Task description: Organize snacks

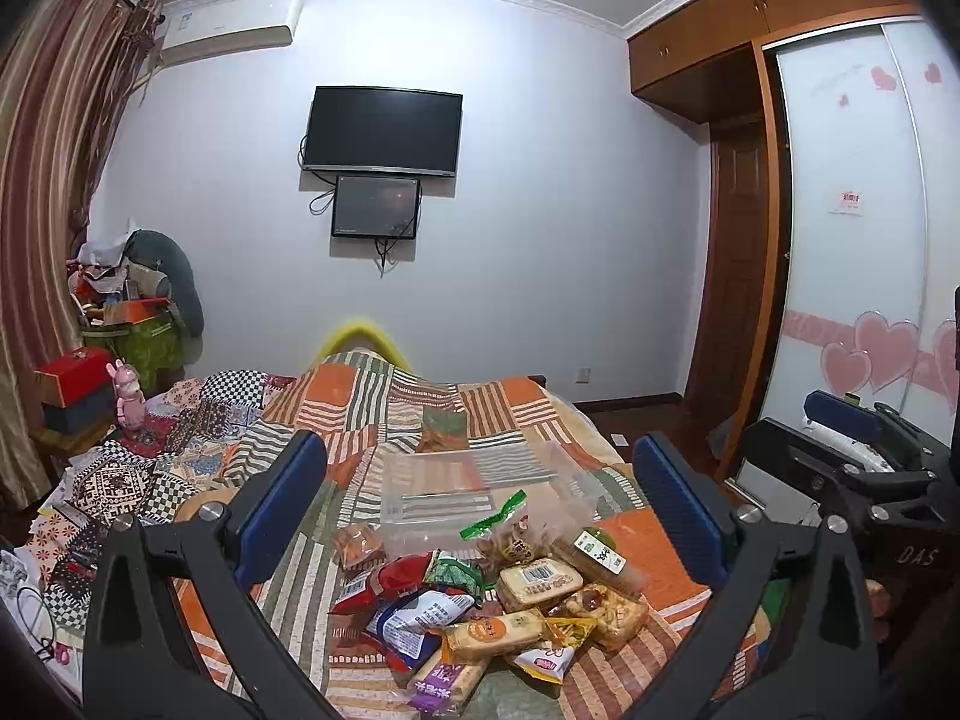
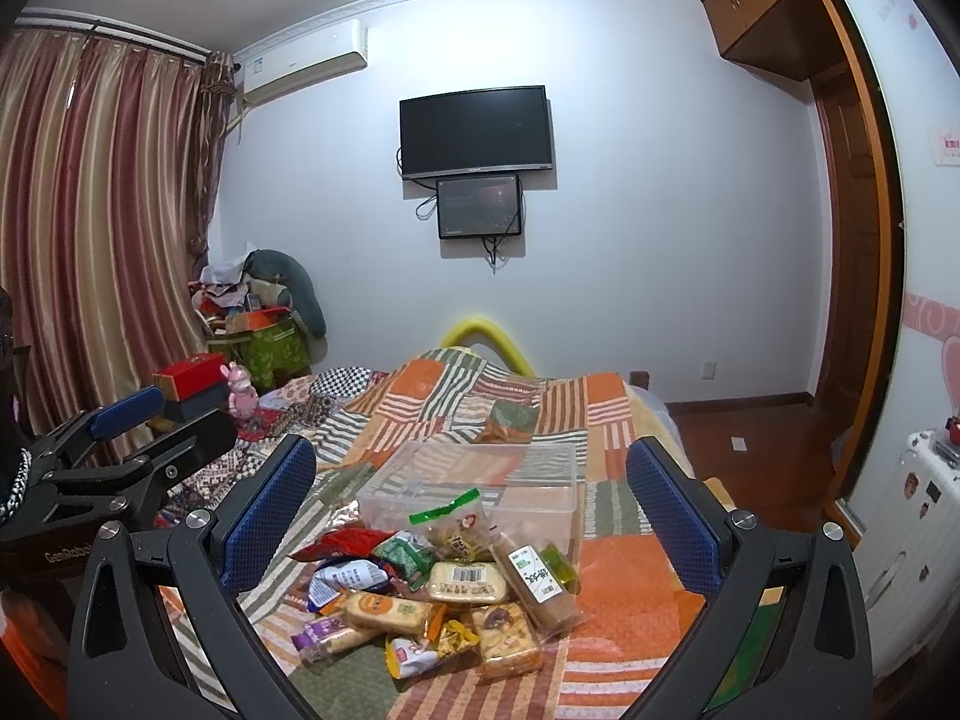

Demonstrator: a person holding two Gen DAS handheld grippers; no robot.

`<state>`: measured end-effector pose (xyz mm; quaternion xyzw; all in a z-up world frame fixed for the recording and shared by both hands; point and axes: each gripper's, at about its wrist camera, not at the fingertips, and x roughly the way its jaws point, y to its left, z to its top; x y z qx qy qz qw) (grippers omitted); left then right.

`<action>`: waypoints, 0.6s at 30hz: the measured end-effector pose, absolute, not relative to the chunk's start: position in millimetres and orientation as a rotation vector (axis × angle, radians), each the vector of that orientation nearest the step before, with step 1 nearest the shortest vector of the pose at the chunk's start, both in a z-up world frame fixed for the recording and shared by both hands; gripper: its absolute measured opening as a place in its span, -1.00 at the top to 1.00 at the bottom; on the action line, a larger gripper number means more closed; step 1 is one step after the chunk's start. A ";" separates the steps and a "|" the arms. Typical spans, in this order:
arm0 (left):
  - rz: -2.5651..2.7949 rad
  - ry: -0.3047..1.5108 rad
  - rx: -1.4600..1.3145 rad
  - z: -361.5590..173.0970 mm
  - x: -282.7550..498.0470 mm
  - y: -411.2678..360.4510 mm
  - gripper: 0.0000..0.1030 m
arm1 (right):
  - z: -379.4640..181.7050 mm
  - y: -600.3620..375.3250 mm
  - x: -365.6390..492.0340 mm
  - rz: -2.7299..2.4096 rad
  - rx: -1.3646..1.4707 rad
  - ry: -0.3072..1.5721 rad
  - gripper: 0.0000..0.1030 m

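A pile of wrapped snacks [image 1: 480, 606] lies on the patchwork bedspread [image 1: 420, 408], also in the right wrist view [image 2: 444, 594]. Just behind the pile sits a clear plastic box [image 1: 444, 498], empty, also seen from the right wrist [image 2: 480, 486]. My left gripper [image 1: 480, 510] is open and empty, held above the pile. My right gripper [image 2: 471, 510] is open and empty too, above the pile. The right gripper shows at the right edge of the left wrist view [image 1: 852, 438]; the left gripper shows at the left edge of the right wrist view [image 2: 126, 438].
A bedside stand with a red box [image 1: 72, 378] and a pink toy [image 1: 129, 399] is at the left. Clutter is piled in the far left corner [image 2: 258, 324]. A wardrobe [image 1: 858, 240] and a white suitcase [image 2: 918, 540] stand on the right.
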<state>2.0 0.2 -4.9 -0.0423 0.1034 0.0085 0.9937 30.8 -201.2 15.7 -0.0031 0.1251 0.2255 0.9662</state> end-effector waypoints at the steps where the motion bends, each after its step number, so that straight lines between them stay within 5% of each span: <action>1: 0.017 0.207 -0.085 -5.1 2.0 0.4 -1.00 | 15.8 -201.1 30.6 0.456 -0.007 0.251 -1.00; 18: 0.013 0.209 -0.083 -5.7 2.8 -1.5 -1.00 | 18.5 -199.8 28.6 0.458 -0.009 0.241 -1.00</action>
